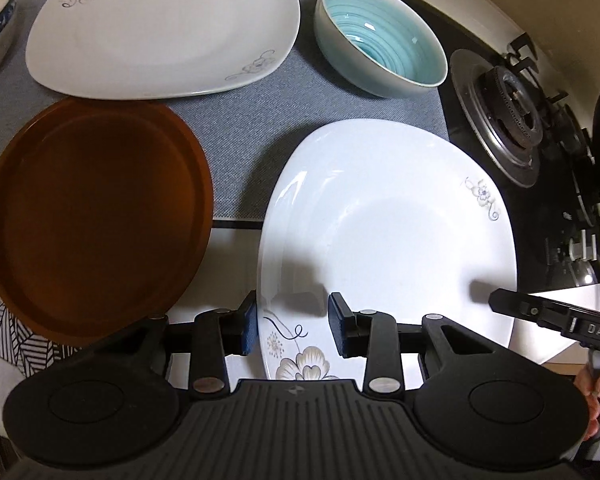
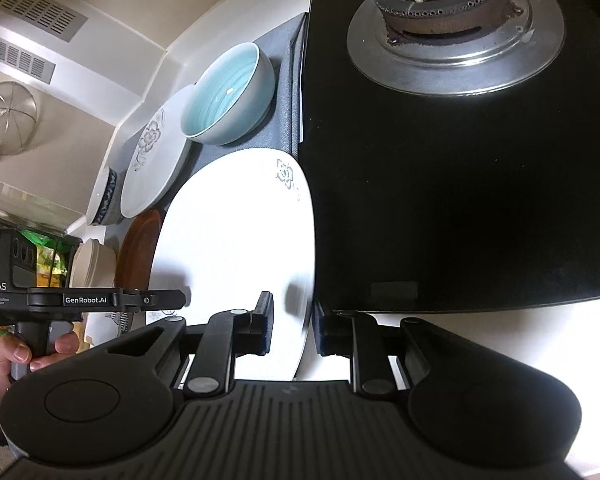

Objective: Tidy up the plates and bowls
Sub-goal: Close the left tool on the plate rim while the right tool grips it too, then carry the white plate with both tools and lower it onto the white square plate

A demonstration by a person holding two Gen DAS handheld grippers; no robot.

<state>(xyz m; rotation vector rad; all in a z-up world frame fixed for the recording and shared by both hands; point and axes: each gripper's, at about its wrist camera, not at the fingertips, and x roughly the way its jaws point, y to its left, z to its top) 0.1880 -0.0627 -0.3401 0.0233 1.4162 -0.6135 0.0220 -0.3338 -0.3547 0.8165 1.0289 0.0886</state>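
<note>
White plate [image 1: 388, 232] rim between left tool [image 1: 293, 326] pads.

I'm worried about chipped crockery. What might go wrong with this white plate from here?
1. Both the left tool and right tool straddle only the rim of the white plate; whether either grips firmly is unclear, so it may slip.
2. Its edge lies by the glass hob and may knock it.

White near plate [image 1: 388, 232] with grey-beige flowers, brown round plate [image 1: 96, 220], far white plate [image 1: 160, 28] with grey blossoms, bowl [image 1: 380, 40] ringed turquoise inside, grey woven mat [image 1: 236, 128]
</note>
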